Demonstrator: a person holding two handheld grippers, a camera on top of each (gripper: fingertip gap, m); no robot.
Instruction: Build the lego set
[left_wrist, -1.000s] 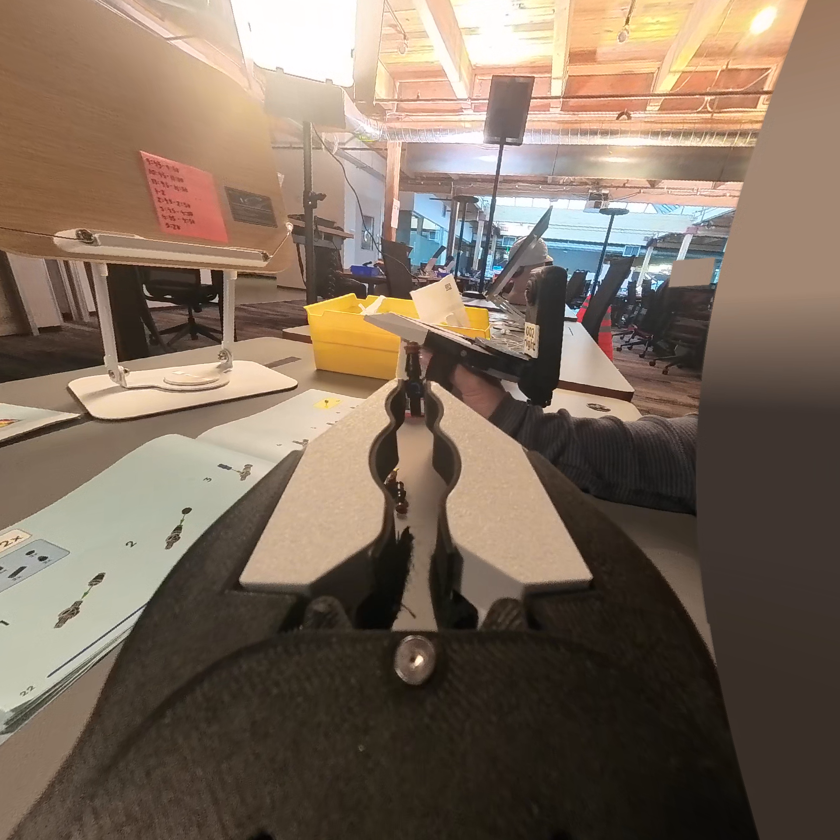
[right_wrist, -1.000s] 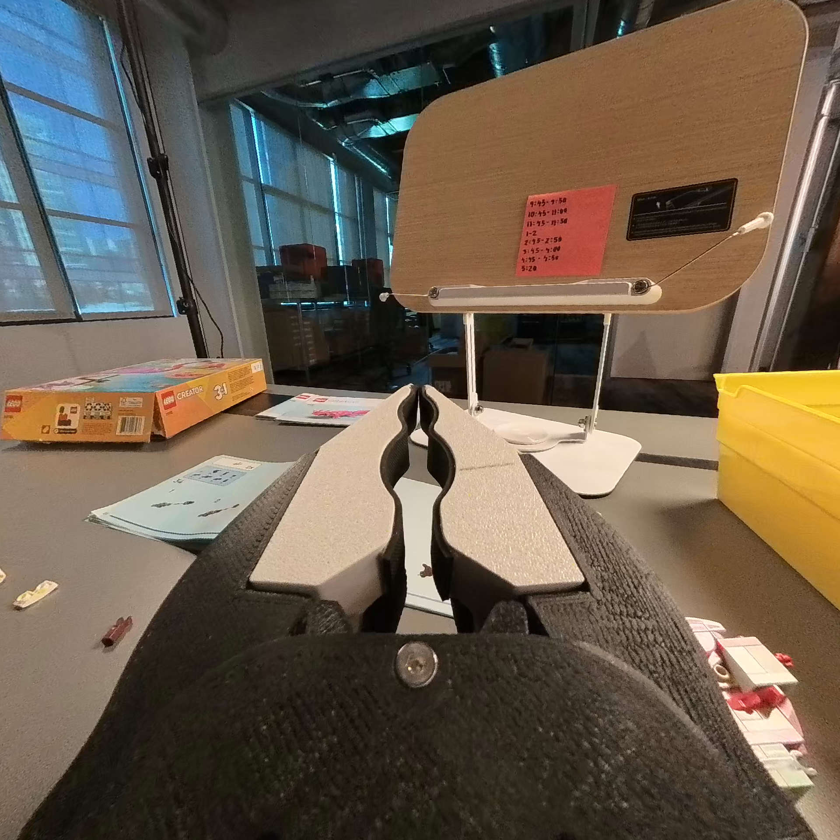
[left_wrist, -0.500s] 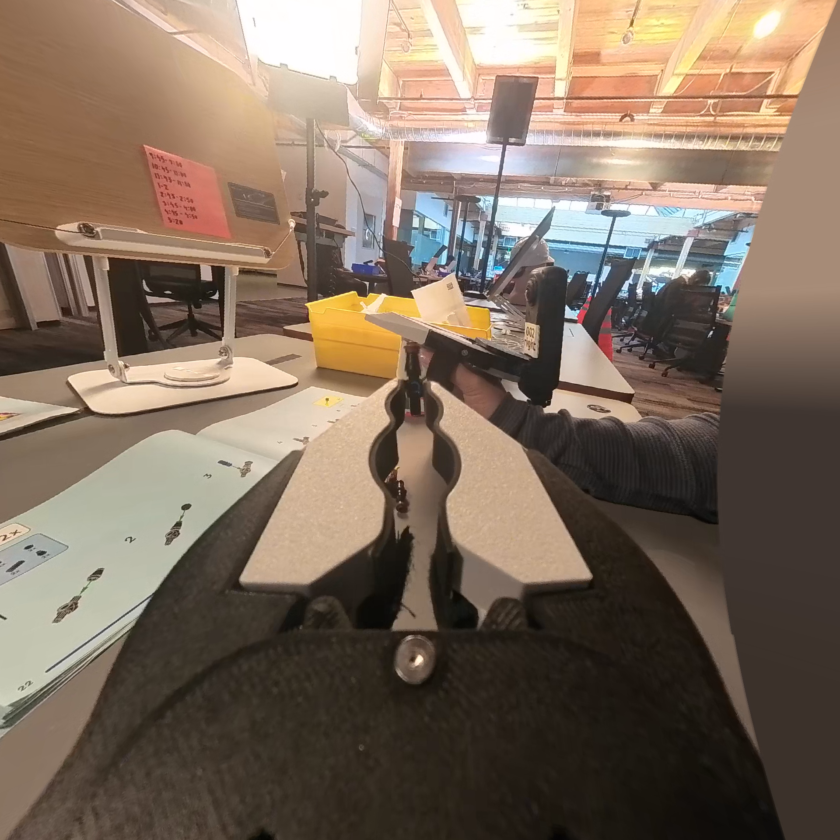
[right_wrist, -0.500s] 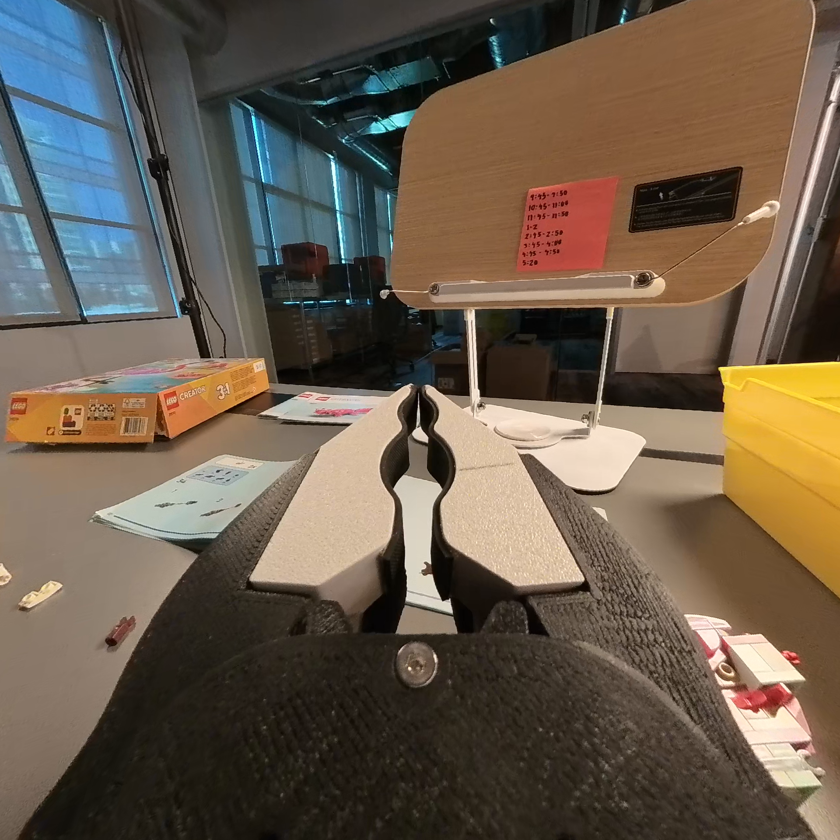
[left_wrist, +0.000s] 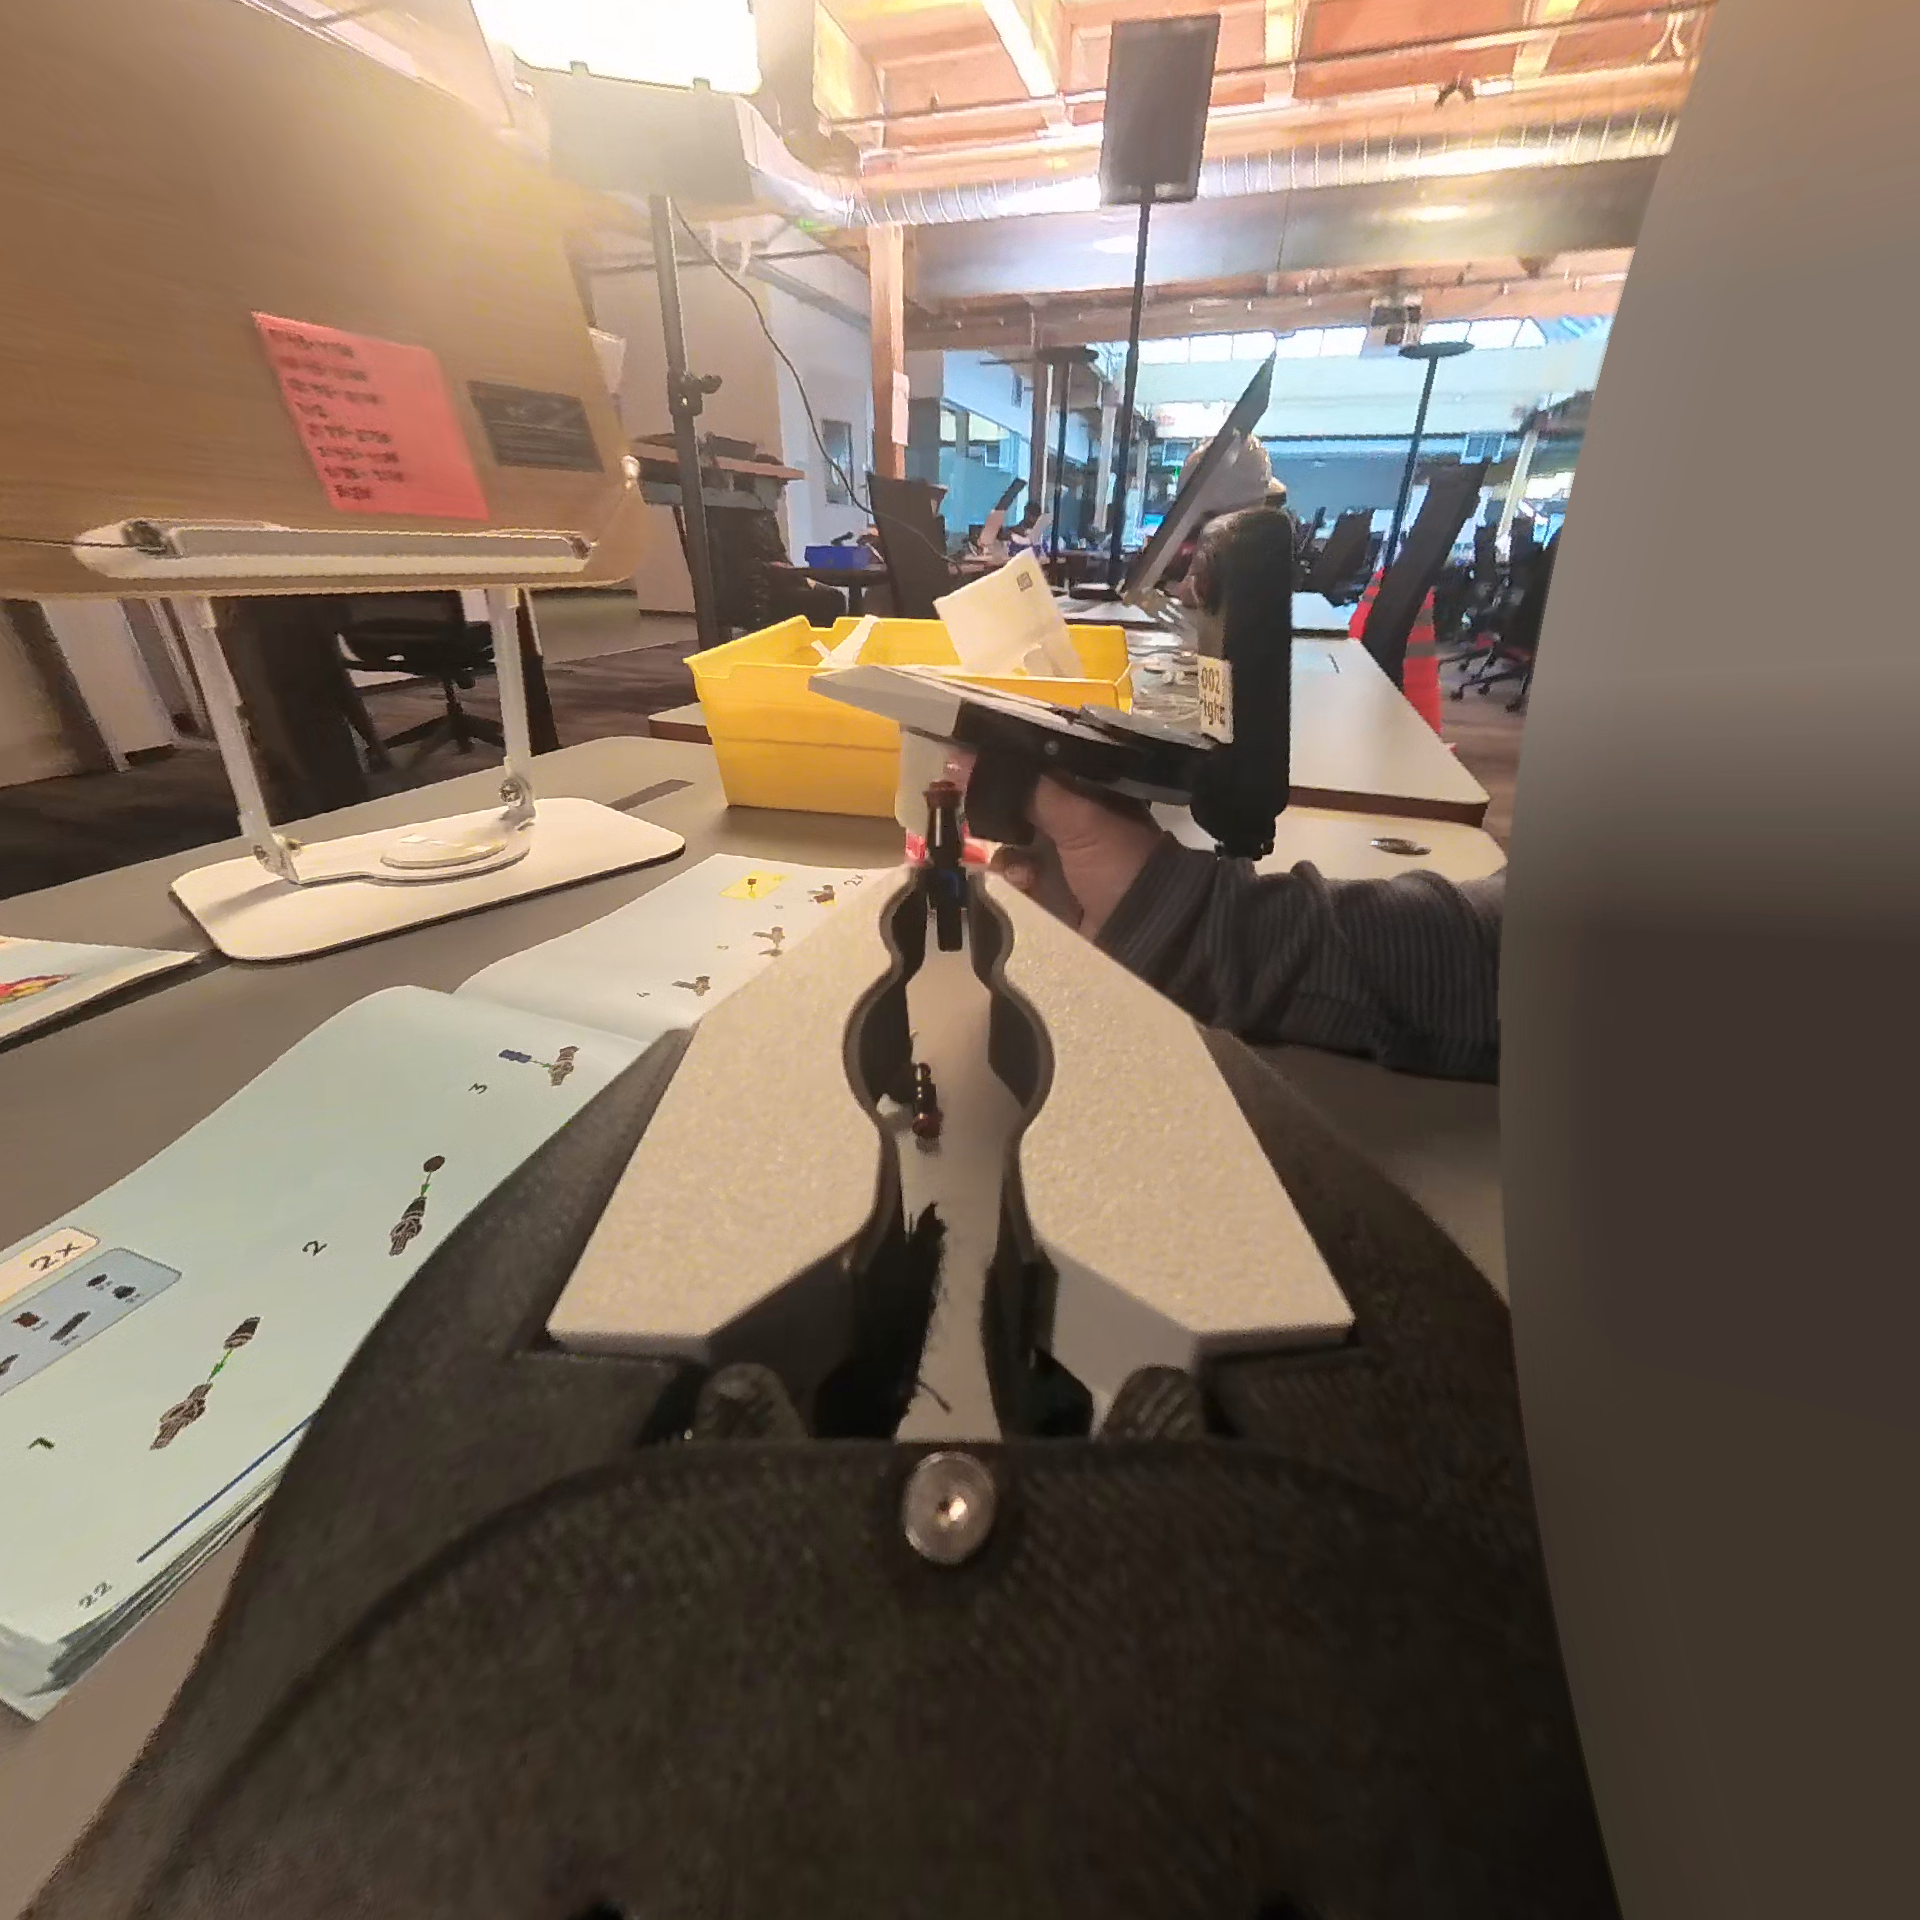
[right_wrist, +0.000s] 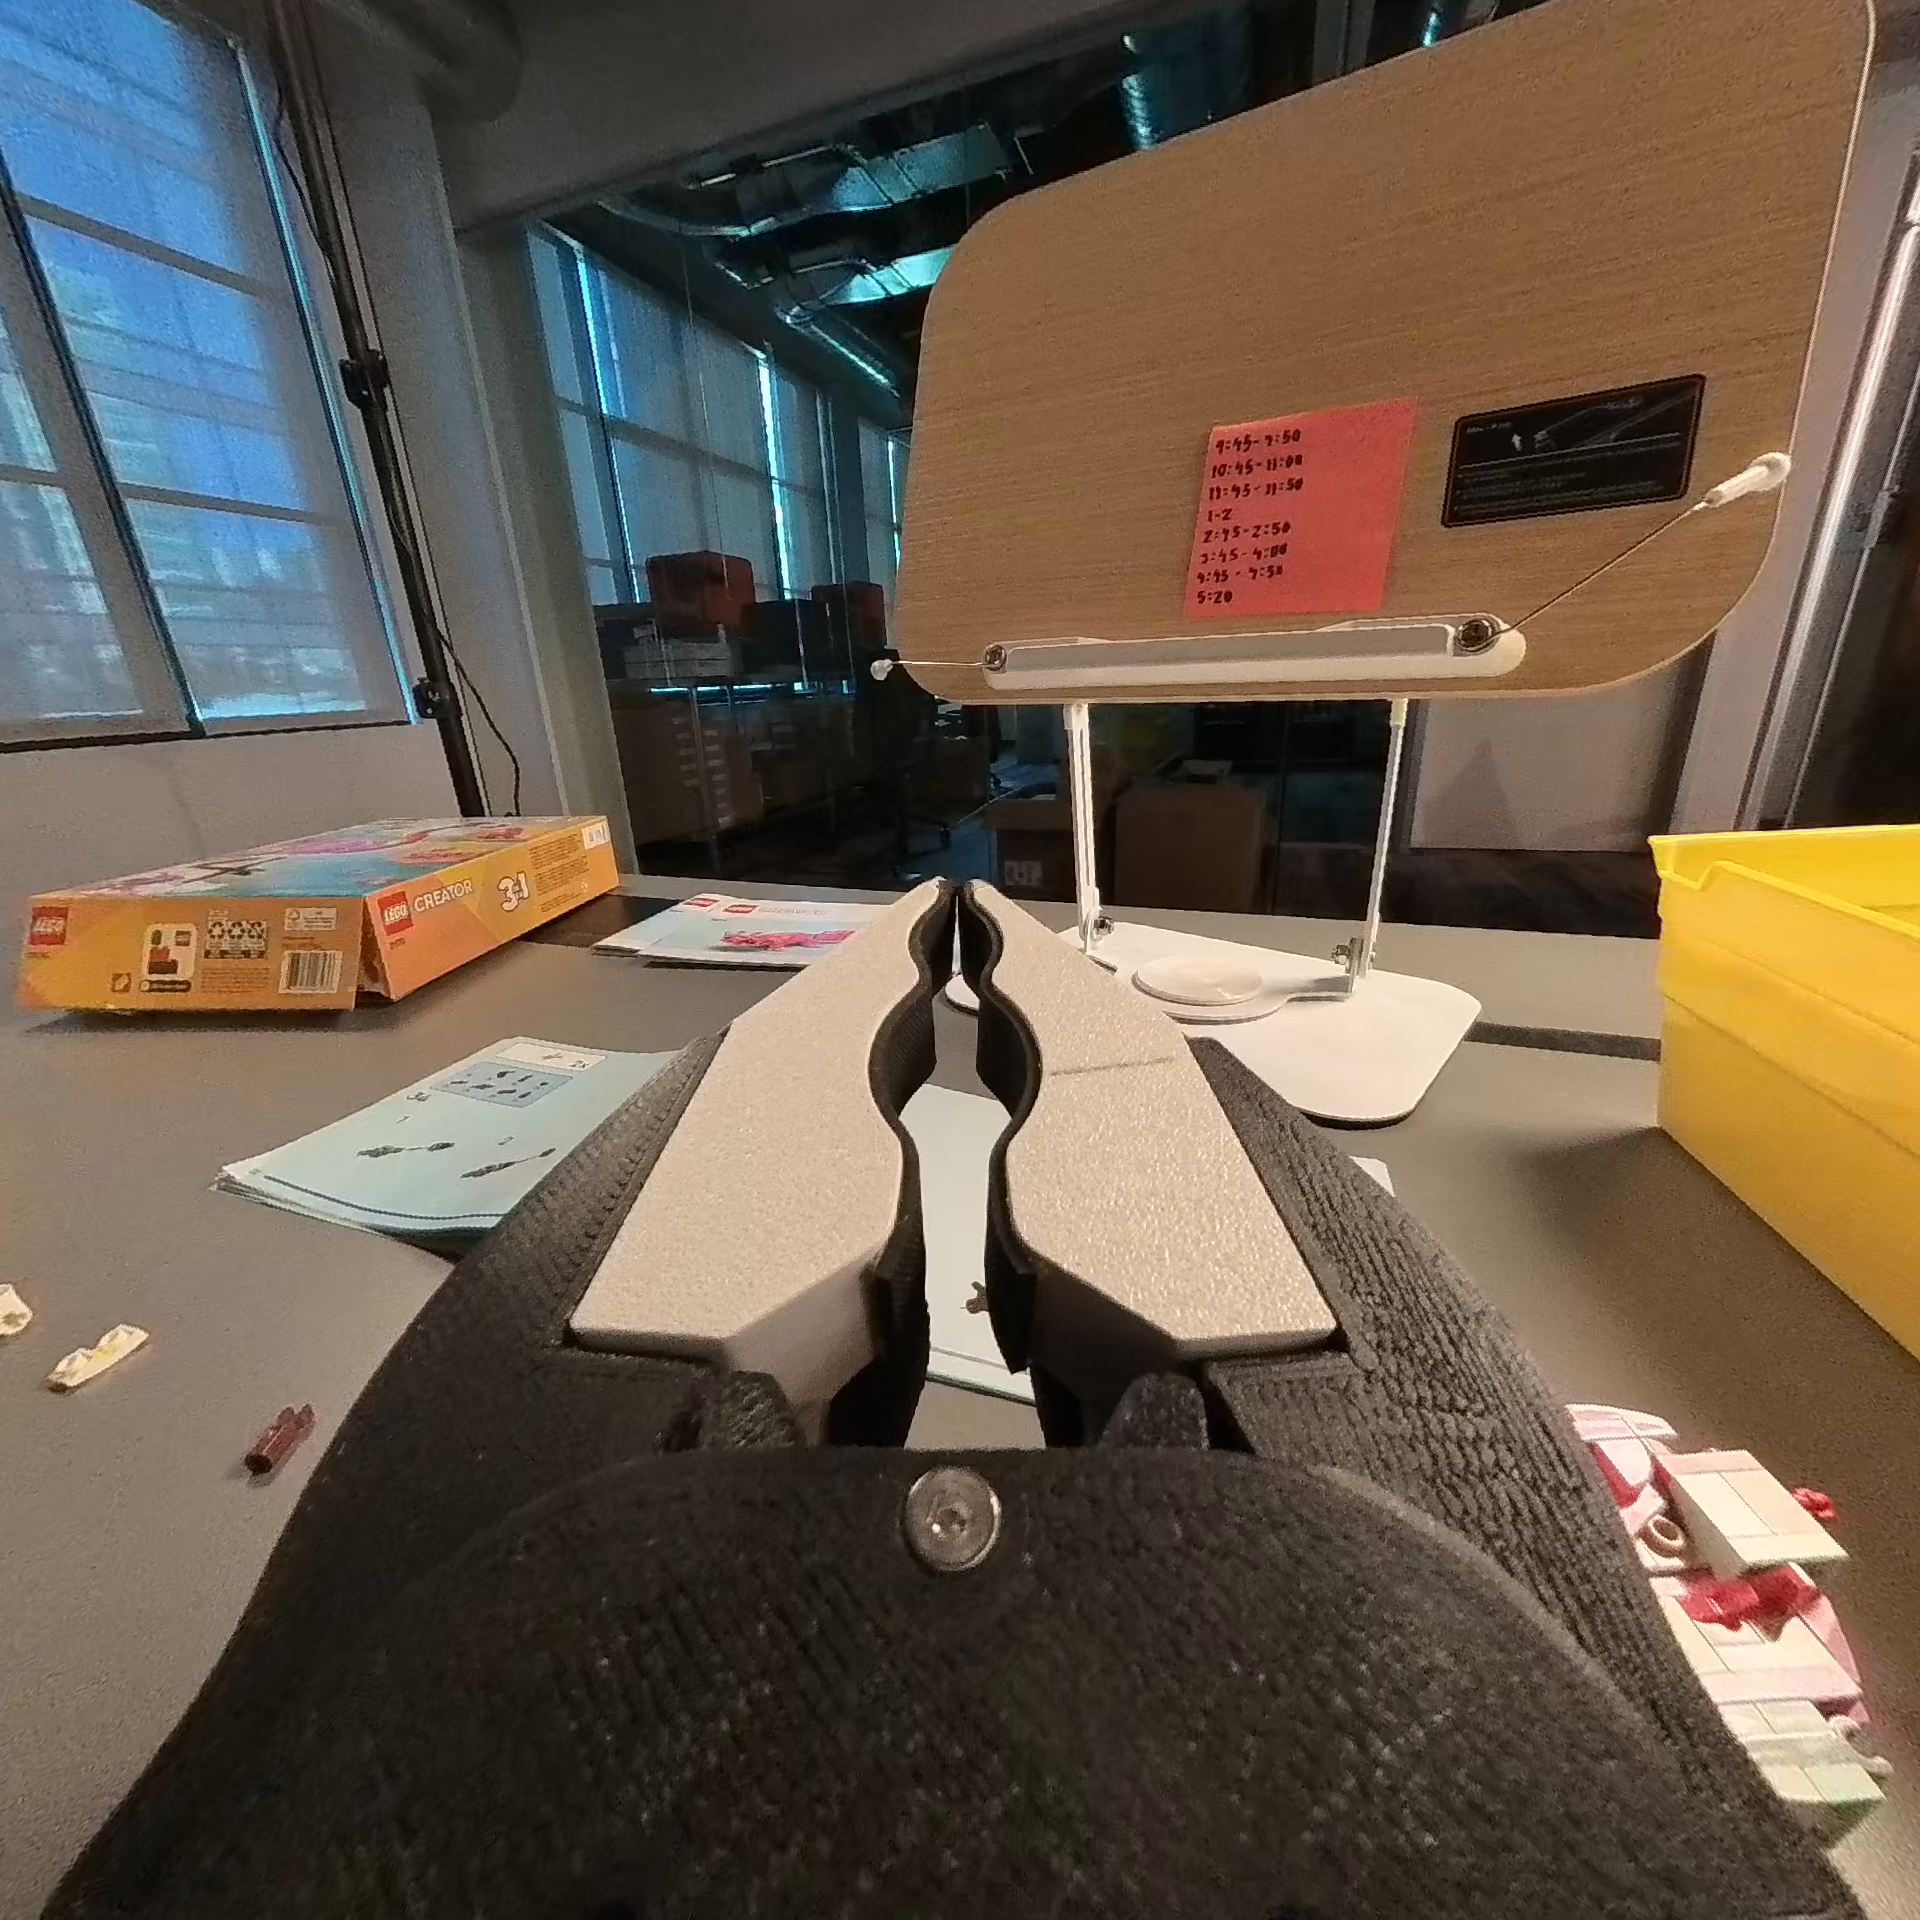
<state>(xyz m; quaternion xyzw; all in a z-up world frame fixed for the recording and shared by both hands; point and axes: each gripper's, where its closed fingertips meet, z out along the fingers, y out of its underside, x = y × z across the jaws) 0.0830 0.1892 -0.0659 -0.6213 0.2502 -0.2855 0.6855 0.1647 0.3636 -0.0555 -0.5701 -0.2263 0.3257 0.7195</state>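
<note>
Slim black toy-brick piece (left_wrist: 943, 883), red-tipped, is standing upright, pinched at the fingertips of the left gripper (left_wrist: 948, 906) above the open booklet (left_wrist: 312, 1174) on the table (left_wrist: 125, 1039). Right gripper (right_wrist: 957, 889) is hovering over the table with fingers (right_wrist: 1039, 987) pressed together, bare. Yellow bin (left_wrist: 790, 727) toward the table's far edge is holding white paper bags (left_wrist: 1003, 618).

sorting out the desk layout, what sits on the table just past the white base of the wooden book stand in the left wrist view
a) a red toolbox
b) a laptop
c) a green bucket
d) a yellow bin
d: a yellow bin stands on the table just beyond the white base of the wooden book stand, with white paper sticking out of its top.
</note>
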